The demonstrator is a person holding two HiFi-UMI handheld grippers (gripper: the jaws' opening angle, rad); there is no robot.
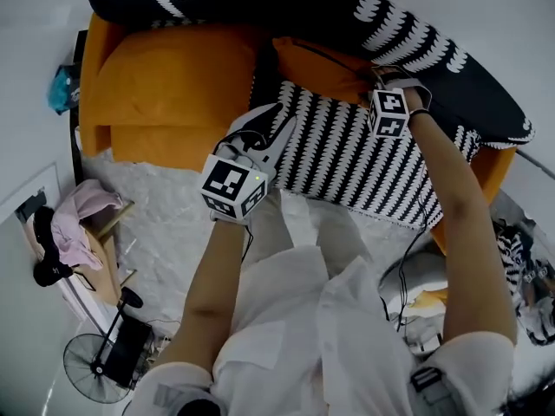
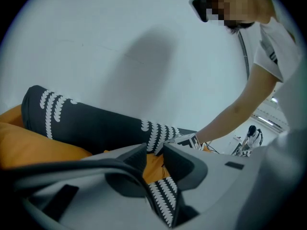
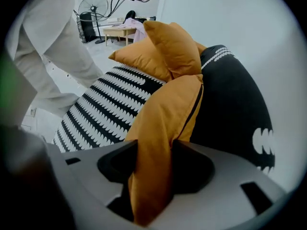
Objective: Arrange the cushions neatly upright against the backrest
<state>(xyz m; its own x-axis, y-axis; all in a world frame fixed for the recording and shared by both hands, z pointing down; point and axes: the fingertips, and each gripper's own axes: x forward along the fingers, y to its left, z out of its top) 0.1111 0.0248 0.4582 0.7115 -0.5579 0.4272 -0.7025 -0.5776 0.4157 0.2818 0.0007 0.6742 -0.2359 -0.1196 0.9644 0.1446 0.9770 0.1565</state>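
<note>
Orange sofa (image 1: 147,85), white wall. Left gripper (image 2: 154,148) fingers (image 2: 184,164) nip patterned cushion (image 1: 364,163) hem, lying on seat; right gripper (image 3: 156,145) nips orange cushion (image 3: 168,104) edge near backrest (image 1: 416,42). We fear thin holds slip, cushions flop.

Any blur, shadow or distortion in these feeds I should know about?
Head view: wide-angle bend curves the sofa, light even. Left gripper view: dark corners, soft shadow on the wall. Right gripper view: dark corners, orange cushion sharp, left edge blurred.
</note>
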